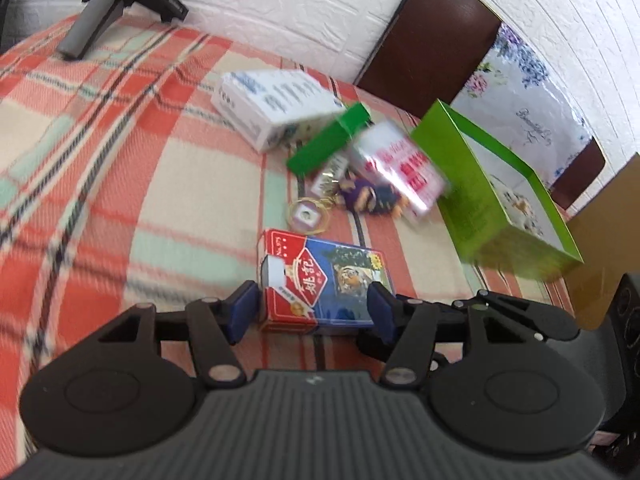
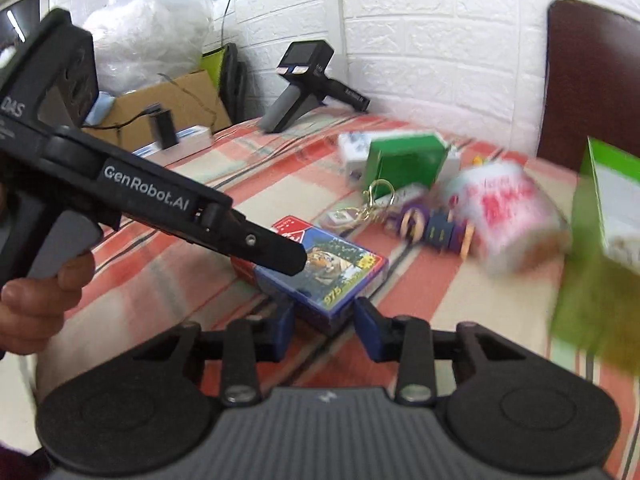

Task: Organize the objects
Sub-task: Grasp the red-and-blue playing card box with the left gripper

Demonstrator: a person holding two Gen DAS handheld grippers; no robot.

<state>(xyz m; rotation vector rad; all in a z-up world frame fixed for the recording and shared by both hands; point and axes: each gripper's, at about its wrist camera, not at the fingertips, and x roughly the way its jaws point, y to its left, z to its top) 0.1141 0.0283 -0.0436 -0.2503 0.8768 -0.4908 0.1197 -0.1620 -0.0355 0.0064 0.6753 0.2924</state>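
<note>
Left wrist view: mounted behind the left gripper [image 1: 312,308], looking forward and steeply down along its fingers. Very close to the card pack [image 1: 324,276], which fills the near centre; the plaid cloth [image 1: 100,168] runs back to the white brick wall [image 1: 280,12]. Green box [image 1: 500,200] to the right of the pack.

Right wrist view: mounted behind the right gripper [image 2: 320,324], tilted down, equally close to the card pack [image 2: 332,276] but from its other side. The left gripper's body [image 2: 152,200] crosses in from the left of the pack.

Shared ground: the card pack, the clutter beyond it, the spare gripper [image 1: 120,4] [image 2: 304,80] by the wall, the green box [image 2: 612,208].
</note>
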